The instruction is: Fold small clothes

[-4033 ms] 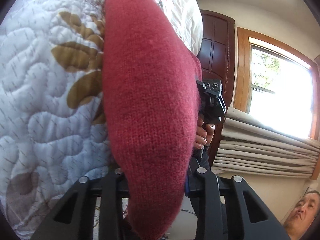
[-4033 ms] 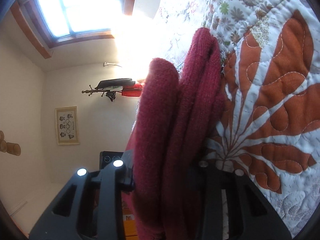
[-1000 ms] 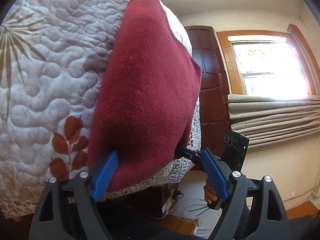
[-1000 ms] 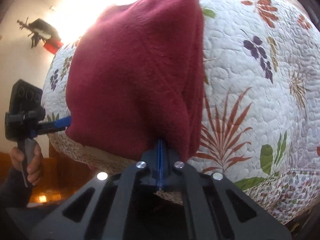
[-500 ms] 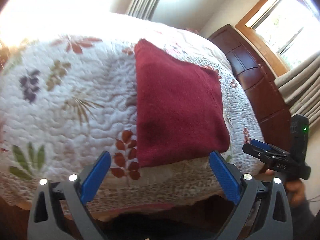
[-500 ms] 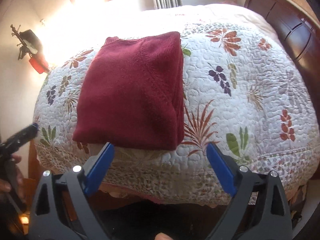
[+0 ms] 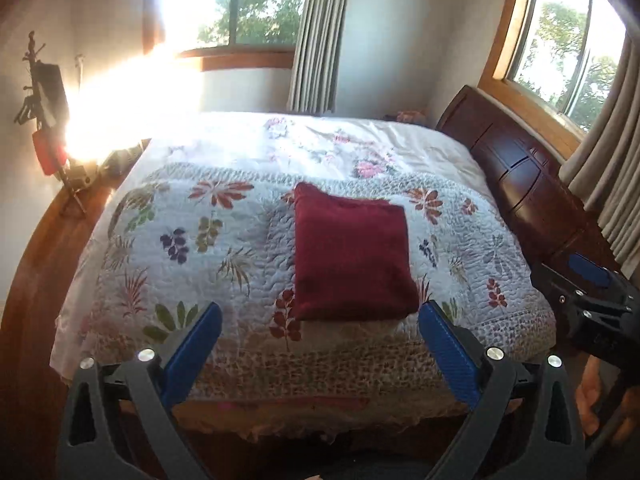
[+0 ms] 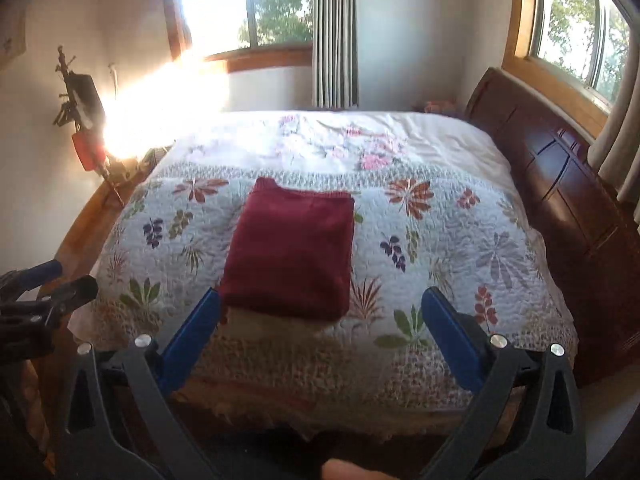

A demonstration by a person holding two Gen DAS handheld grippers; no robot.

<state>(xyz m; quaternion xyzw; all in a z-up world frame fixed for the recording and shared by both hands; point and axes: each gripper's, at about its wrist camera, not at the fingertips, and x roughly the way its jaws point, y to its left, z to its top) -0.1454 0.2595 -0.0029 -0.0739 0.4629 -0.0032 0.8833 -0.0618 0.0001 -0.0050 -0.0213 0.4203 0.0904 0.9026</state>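
Both wrist cameras look forward from behind their spread fingers, held back off the bed's [image 7: 320,364] near edge and tilted down — both share the quilt, folded red sweater [image 8: 292,248], headboard and windows.

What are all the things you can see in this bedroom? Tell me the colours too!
Sweater: one, dark red, folded flat on the quilt near the bed's front edge.
Quilt: one, white with coloured leaves and flowers, covering the bed.
Headboard: one, dark brown wood, right side.
Windows: two, wooden frames, back wall and right wall.
Curtains: grey-beige, beside both windows.
Left gripper: one, black with blue pads, open, holding nothing.
Right gripper: one, black with blue pads, open, holding nothing.
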